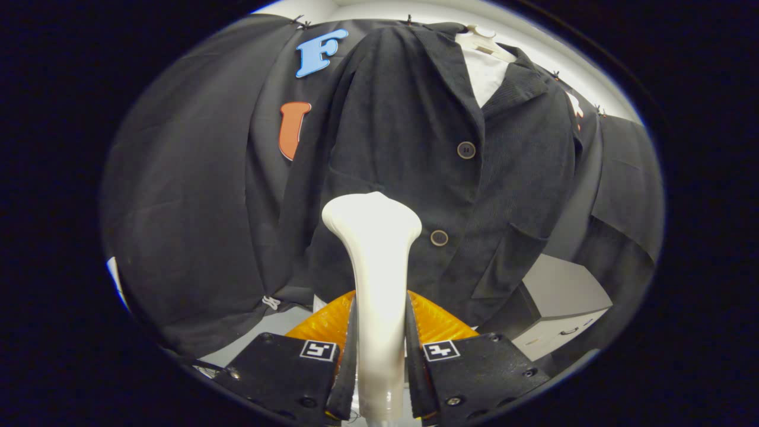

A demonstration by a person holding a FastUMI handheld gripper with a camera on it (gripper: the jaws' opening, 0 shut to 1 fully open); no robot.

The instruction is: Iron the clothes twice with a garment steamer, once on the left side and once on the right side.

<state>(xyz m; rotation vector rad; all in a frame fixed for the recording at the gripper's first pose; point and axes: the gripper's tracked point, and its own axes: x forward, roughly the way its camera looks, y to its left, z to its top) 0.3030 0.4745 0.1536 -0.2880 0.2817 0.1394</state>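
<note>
As we look forward along the gripper (379, 350), we see its two fingers (284, 367) closed narrowly on the handle of a white steamer (375, 261), one finger pressing on each side of the stem. Each finger carries a small square marker on its upper face. We hold the steamer upright, its stem rising from between the fingers and widening into a rounded, flared head. Behind the stem, just beyond the fingers, we note a ribbed orange part (436, 323) spreading to both sides; we cannot tell what it belongs to.

Beyond the steamer hangs a dark jacket (403, 136) on a pale hanger (483, 38), in front of the black cloth wall (190, 196). Its collar lies open at the top, showing a white lining or shirt (485, 77) inside. Two round buttons (466, 150) sit on the front edge, one above the other; the lower one lies just beside the steamer's head, on its right. A flapped pocket (504, 261) shows on the jacket's right front panel. The steamer's head stands before the lower middle of the jacket; we cannot tell whether it touches the cloth.

Below the jacket's right hem we see a grey box (563, 308) with a lighter front face, well apart from the fingers.
</note>
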